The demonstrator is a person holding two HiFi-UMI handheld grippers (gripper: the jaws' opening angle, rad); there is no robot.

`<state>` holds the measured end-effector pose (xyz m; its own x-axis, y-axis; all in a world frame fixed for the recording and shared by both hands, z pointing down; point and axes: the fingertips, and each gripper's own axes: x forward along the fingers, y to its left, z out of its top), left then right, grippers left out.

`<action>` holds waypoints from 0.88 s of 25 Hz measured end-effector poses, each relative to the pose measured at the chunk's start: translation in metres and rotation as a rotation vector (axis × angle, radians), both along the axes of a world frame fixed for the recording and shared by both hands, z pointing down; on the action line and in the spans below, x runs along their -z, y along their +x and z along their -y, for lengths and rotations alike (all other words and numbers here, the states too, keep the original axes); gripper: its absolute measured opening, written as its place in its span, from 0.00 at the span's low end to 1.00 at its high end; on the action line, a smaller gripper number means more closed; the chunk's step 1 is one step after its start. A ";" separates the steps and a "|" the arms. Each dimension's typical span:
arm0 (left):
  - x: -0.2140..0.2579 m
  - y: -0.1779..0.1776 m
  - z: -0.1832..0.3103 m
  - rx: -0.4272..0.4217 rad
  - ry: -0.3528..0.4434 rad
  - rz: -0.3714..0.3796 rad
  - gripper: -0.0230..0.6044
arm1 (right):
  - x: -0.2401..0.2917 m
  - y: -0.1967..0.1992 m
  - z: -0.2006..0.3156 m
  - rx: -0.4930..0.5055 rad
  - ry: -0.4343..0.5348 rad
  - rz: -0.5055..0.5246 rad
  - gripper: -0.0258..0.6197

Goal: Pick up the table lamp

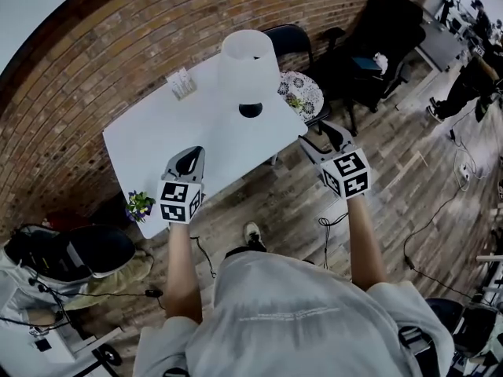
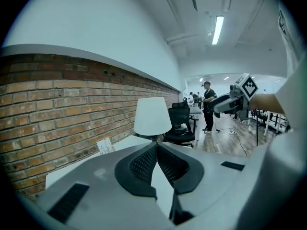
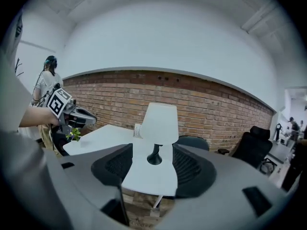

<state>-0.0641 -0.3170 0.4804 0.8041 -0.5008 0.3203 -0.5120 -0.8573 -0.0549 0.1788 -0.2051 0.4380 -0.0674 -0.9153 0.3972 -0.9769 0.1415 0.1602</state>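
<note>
The table lamp has a white shade (image 1: pixel 249 60) and a black foot (image 1: pixel 251 110). It stands upright near the right end of the white table (image 1: pixel 157 144). My left gripper (image 1: pixel 189 159) hovers over the table's front edge, left of the lamp and apart from it. Its jaws are shut and hold nothing. In the left gripper view the lamp shade (image 2: pixel 152 116) rises just beyond that gripper (image 2: pixel 157 148). My right gripper (image 1: pixel 322 136) hangs off the table's right corner. It is open, and the lamp (image 3: pixel 160 122) shows farther off through its gap (image 3: pixel 153 169).
A small white card stand (image 1: pixel 182 83) sits at the table's back edge by the brick wall. A patterned round seat (image 1: pixel 303 93) and a black office chair (image 1: pixel 377 42) stand right of the table. A flower pot (image 1: pixel 140 205) sits on the floor at left. Cables cross the wooden floor.
</note>
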 end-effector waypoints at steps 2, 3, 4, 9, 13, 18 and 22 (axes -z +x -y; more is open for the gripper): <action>0.000 0.003 0.005 0.007 -0.007 -0.001 0.06 | -0.011 0.006 0.008 -0.001 -0.019 0.017 0.44; 0.001 0.006 0.002 0.010 -0.010 0.000 0.06 | -0.015 0.010 0.008 0.001 -0.028 0.024 0.44; 0.001 0.008 0.000 0.012 -0.013 0.002 0.06 | -0.020 0.012 0.008 0.007 -0.036 0.028 0.44; -0.007 0.014 0.014 0.032 -0.034 0.017 0.06 | -0.046 0.019 0.038 0.041 -0.073 0.062 0.45; -0.021 0.022 0.024 0.068 -0.060 0.028 0.06 | -0.069 0.028 0.065 0.072 -0.079 0.073 0.48; -0.025 0.043 0.035 0.163 -0.081 0.036 0.06 | -0.088 0.044 0.100 0.181 -0.067 0.077 0.51; -0.027 0.062 0.038 0.248 -0.099 0.046 0.06 | -0.105 0.057 0.126 0.264 -0.083 0.121 0.52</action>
<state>-0.0018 -0.3550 0.5075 0.6444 -0.6450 0.4108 -0.7057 -0.7085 -0.0055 0.2358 -0.3309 0.5430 -0.3500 -0.8243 0.4450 -0.9158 0.4010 0.0225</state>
